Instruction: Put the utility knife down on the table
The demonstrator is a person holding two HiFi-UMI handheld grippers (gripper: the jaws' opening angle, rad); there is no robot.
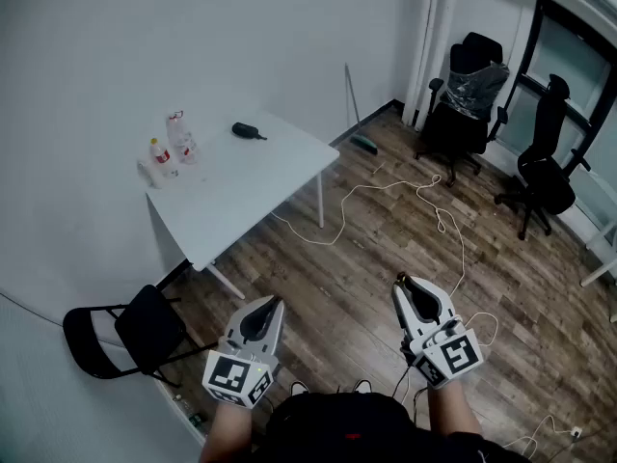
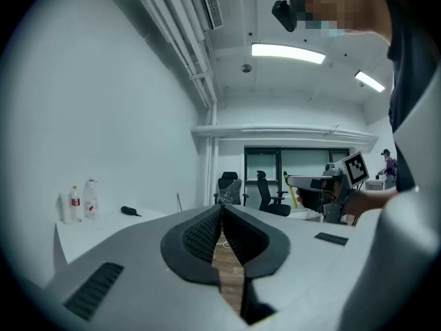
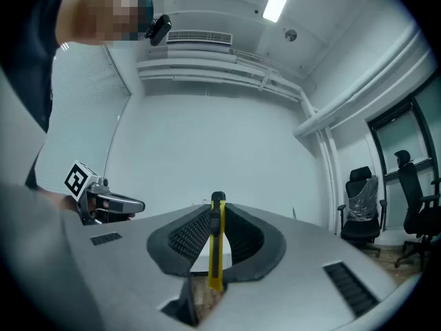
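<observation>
My right gripper (image 3: pixel 217 212) is shut on a yellow utility knife (image 3: pixel 216 243), which stands upright between the jaws with its black slider facing the camera. In the head view that gripper (image 1: pixel 403 285) is held over the wood floor, with the knife's end (image 1: pixel 399 280) just showing at its tip. My left gripper (image 2: pixel 222 211) is shut with nothing in it, and it hangs at the lower left (image 1: pixel 274 304). The white table (image 1: pixel 260 181) stands ahead and to the left, well beyond both grippers.
On the table's far end are two bottles (image 1: pixel 179 139) and a black object (image 1: pixel 248 131). A black folding chair (image 1: pixel 125 331) stands beside the table's near corner. Two office chairs (image 1: pixel 468 90) are at the back right. A white cable (image 1: pixel 424 196) trails over the floor.
</observation>
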